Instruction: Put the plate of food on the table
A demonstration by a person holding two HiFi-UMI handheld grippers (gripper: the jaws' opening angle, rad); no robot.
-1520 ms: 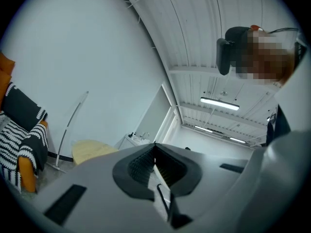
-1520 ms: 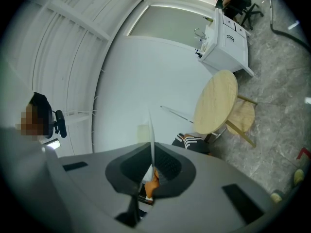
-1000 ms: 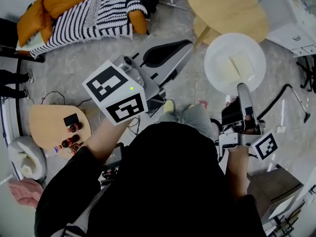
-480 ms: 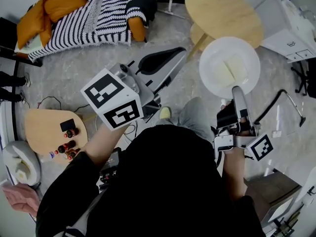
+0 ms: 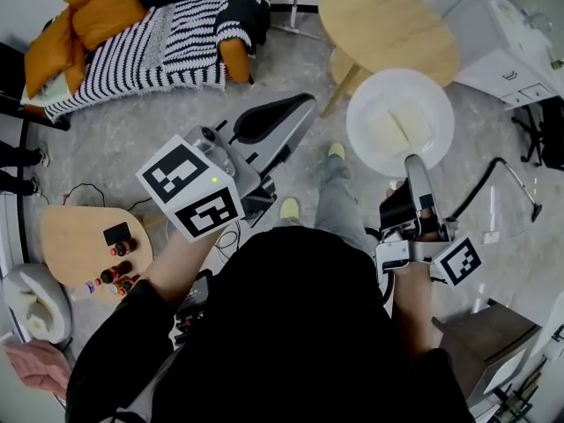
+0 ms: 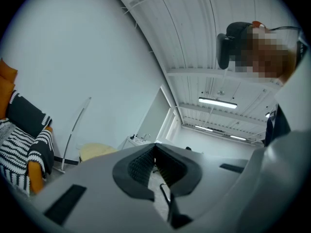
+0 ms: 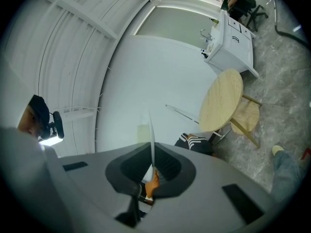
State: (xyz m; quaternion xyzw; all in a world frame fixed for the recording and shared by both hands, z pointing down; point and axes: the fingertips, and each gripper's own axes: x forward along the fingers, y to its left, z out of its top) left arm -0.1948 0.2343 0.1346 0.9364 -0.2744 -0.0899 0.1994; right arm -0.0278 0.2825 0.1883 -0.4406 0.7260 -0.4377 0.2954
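In the head view a white plate point(image 5: 399, 123) carries pale slices of food point(image 5: 414, 123). It hangs above the floor, just short of the round wooden table point(image 5: 388, 26). My right gripper point(image 5: 414, 164) is shut on the plate's near rim. In the right gripper view that rim shows as a thin white edge point(image 7: 151, 135) standing up between the pads of my right gripper point(image 7: 153, 153), with the table point(image 7: 221, 101) ahead to the right. My left gripper point(image 5: 302, 106) points out over the floor to the left of the plate. In its own view the left gripper point(image 6: 155, 148) has its jaws together with nothing between them.
A sofa with a striped blanket point(image 5: 167, 29) and orange cushions stands far left. A low wooden side table point(image 5: 79, 236) with small bottles is near left. A white cabinet point(image 5: 515, 33) stands far right. A stool point(image 7: 245, 116) sits under the round table. A cable point(image 5: 507, 179) lies on the floor.
The person has stepped forward. The plate, still held in the right gripper, has come closer to the round table. The left gripper has drifted along with the body.
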